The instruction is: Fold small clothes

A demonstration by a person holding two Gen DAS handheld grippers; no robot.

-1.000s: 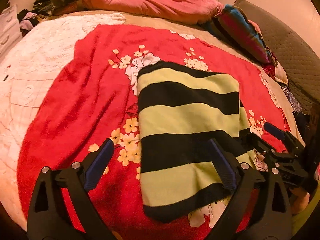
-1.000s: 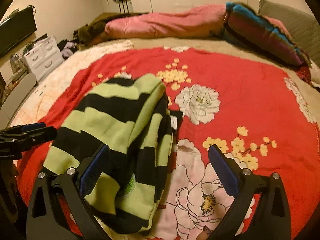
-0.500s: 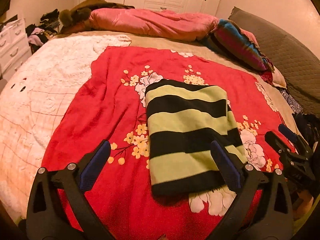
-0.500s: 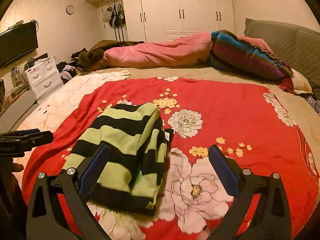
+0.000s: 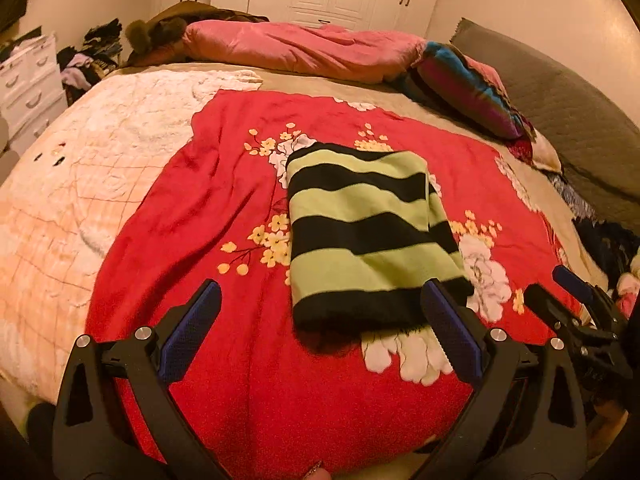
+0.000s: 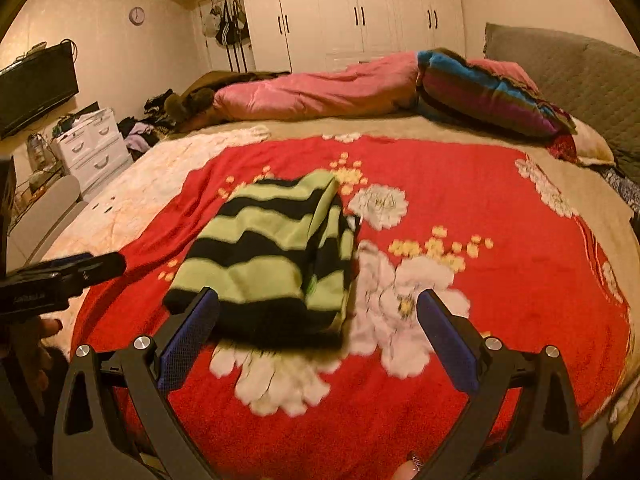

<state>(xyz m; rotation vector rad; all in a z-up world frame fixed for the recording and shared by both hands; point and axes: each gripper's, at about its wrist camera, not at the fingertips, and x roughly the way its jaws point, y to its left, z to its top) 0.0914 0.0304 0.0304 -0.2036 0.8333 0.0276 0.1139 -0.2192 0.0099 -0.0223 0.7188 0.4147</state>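
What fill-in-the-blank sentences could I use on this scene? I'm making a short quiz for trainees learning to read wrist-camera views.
1. The folded garment has green and ____ stripes.
2. It lies on a ____ blanket printed with flowers.
3. Both the left gripper and the right gripper are ____, holding nothing.
4. In the right wrist view, a round ____ hangs on the wall left of the wardrobe.

Missing words: black; red; open; clock

Home bedrm: bed [image 6: 500, 264] w/ pillows [image 6: 480, 92], wardrobe [image 6: 360, 12], wall TV [image 6: 36, 88]
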